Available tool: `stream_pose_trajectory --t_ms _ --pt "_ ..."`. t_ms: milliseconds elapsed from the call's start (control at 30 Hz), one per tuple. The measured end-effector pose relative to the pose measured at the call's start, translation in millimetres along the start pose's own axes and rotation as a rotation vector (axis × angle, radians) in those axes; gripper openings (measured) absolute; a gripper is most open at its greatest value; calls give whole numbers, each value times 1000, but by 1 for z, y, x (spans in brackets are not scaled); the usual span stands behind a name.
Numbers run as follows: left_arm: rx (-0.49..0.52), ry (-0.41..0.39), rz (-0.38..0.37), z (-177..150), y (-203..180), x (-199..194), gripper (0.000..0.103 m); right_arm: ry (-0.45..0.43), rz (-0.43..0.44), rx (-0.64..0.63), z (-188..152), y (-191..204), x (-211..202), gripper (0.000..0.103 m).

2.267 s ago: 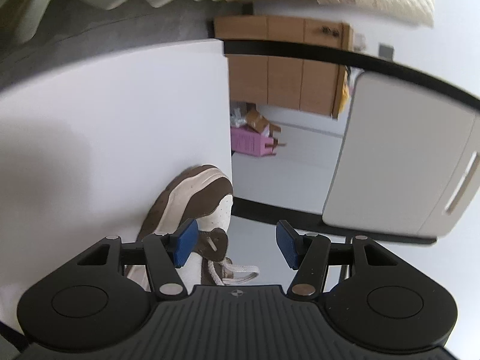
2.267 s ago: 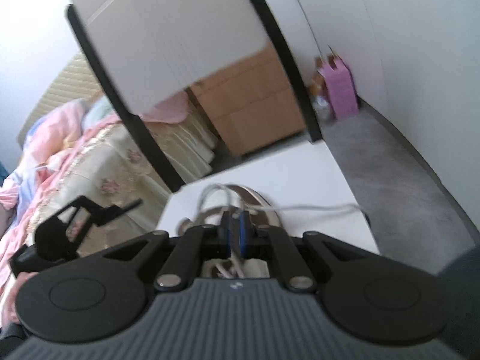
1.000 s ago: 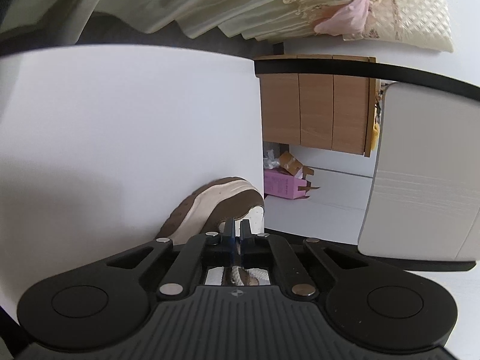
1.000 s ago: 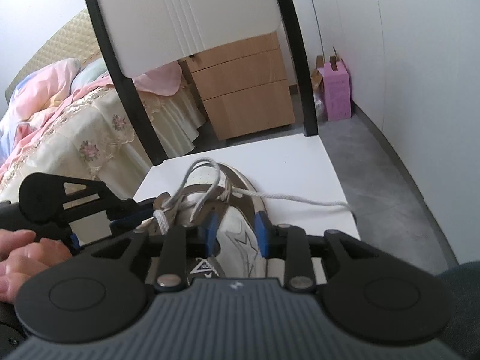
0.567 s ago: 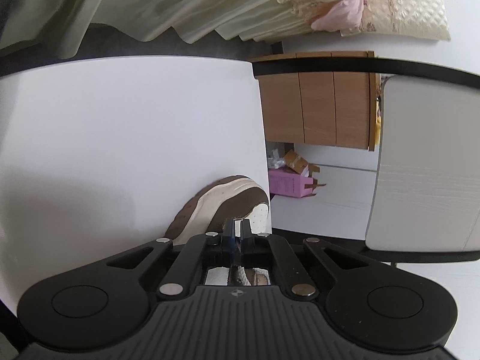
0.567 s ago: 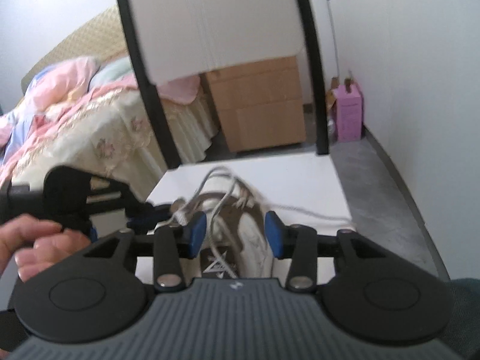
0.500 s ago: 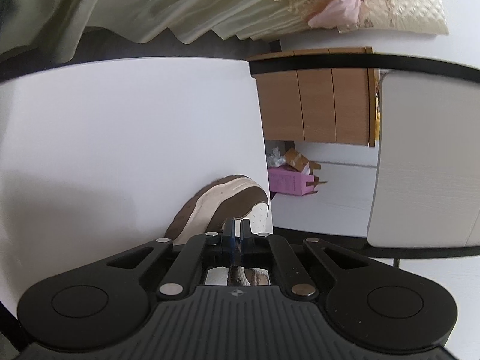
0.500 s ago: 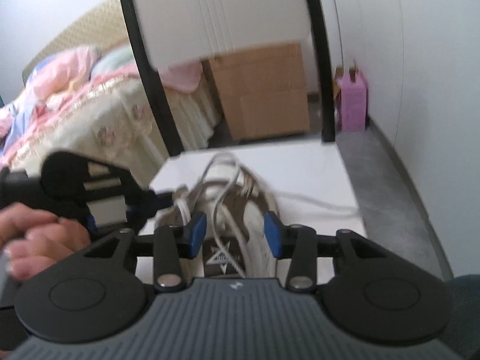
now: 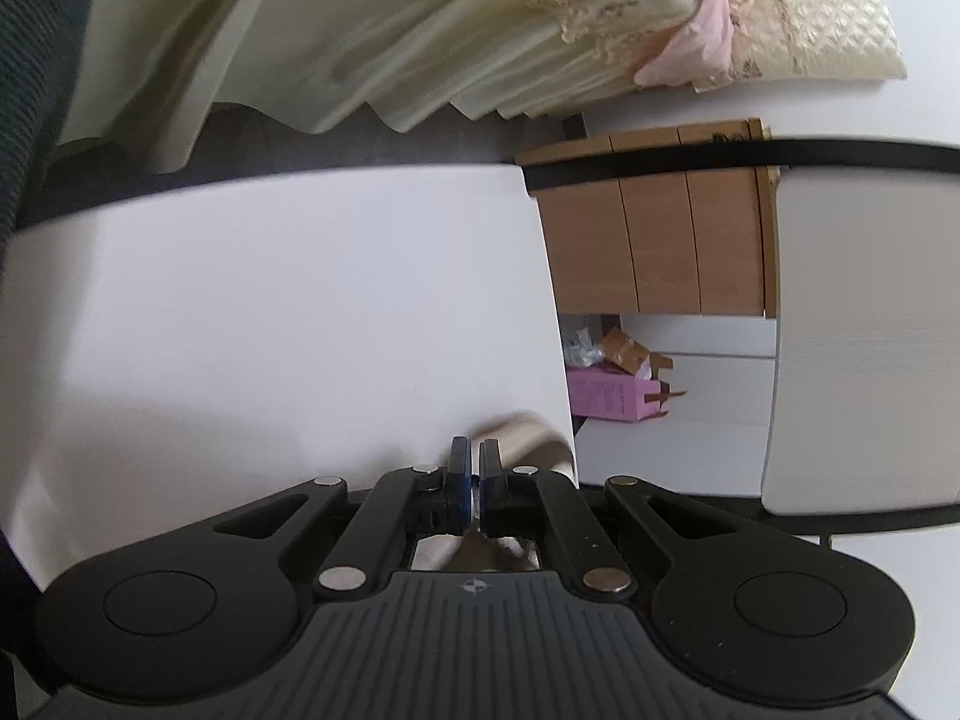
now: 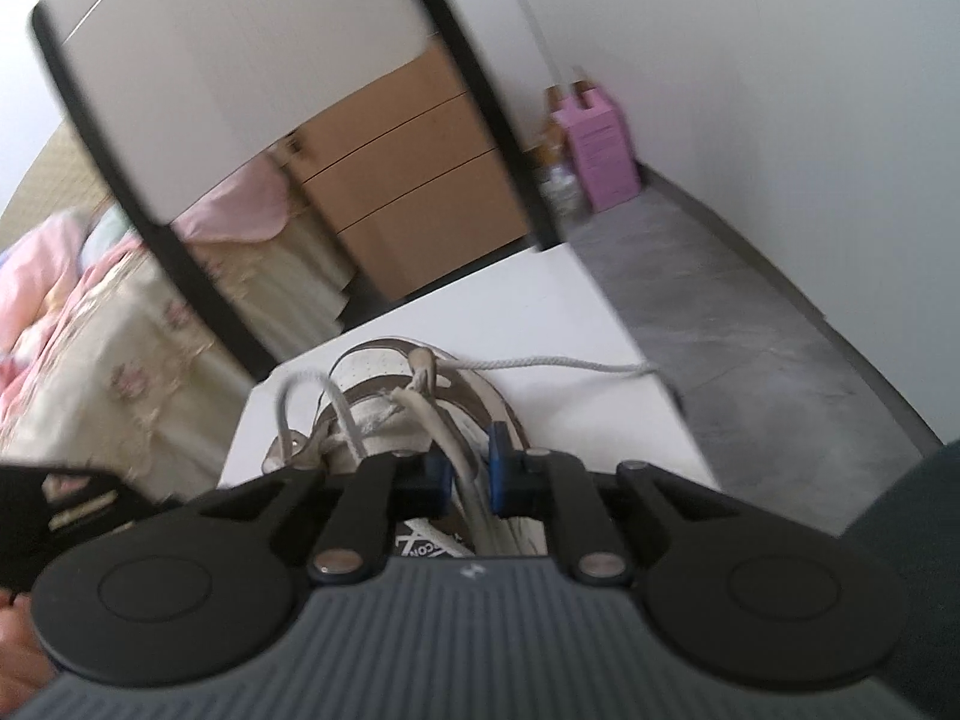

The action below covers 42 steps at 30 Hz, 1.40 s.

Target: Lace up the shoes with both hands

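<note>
A brown and cream shoe (image 10: 390, 384) lies on the white table (image 10: 576, 300), toe pointing away. My right gripper (image 10: 470, 478) hovers over its tongue. Its jaws are closing, with two pale strands of the shoelace (image 10: 474, 498) running between the blue pads, which stand just apart from them. One free lace end (image 10: 570, 363) trails right across the table. My left gripper (image 9: 474, 480) is shut, a thin pale sliver of lace pinched between its pads. Only the shoe's toe (image 9: 531, 438) peeks past it. In the right wrist view, the left gripper (image 10: 72, 498) sits at the shoe's left.
The table's right edge (image 9: 555, 312) drops to a grey floor. Beyond stand a wooden drawer unit (image 10: 414, 180), a pink box (image 10: 600, 144), a white panel on a black frame (image 10: 198, 84) and a bed with a floral cover (image 10: 90, 330). A hand (image 10: 12, 648) shows bottom left.
The right gripper's jaws have narrowed from wide apart to close around the lace strands, and its view has rolled. The left gripper stays shut, and the shoe sits lower in its view.
</note>
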<state>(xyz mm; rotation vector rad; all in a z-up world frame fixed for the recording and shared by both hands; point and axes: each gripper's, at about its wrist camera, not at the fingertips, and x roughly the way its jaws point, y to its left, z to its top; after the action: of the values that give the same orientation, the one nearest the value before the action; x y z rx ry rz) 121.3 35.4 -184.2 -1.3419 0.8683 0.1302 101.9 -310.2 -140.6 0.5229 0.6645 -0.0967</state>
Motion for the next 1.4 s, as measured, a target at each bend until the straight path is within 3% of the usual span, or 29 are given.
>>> stream_pose_trajectory --t_ms 233,333,367,400,433,500,633,767,900,967,1100,1167,1233,1400 --pt "22 33 -37 13 -3 -2 3 3 6 34 3 -10 0 14" --pt "-23 48 28 15 -3 -4 6 15 15 34 1 -8 0 15" --pt "-24 58 27 16 -3 -5 10 20 19 32 1 -8 0 16" --pt "-25 68 26 17 -4 -6 26 24 24 33 0 -7 0 16" --pt "-26 76 26 18 -5 -7 50 29 29 33 0 -7 0 16" --pt "-25 55 27 17 -6 -15 66 38 38 33 -1 -6 -1 18" --pt "-68 75 -8 12 -6 -18 69 59 65 33 -3 -4 -2 20" --pt "-89 114 -33 -1 -11 -5 67 76 90 45 -4 -4 -2 20" --pt "-114 97 -34 -8 -16 15 67 88 109 71 -3 -7 -2 21" --pt "-141 116 -46 -11 -16 26 62 93 119 89 -3 -10 -2 21" --pt "-86 94 -19 -14 -23 38 44 93 129 109 -2 -13 -2 22" --pt "-94 82 -51 -12 -22 40 35 88 130 111 -1 -14 -2 22" --pt "-68 60 -83 -12 -23 37 3 84 133 121 -1 -16 -2 22" --pt "-11 21 -86 -10 -30 24 2 63 129 159 1 -23 -2 18"
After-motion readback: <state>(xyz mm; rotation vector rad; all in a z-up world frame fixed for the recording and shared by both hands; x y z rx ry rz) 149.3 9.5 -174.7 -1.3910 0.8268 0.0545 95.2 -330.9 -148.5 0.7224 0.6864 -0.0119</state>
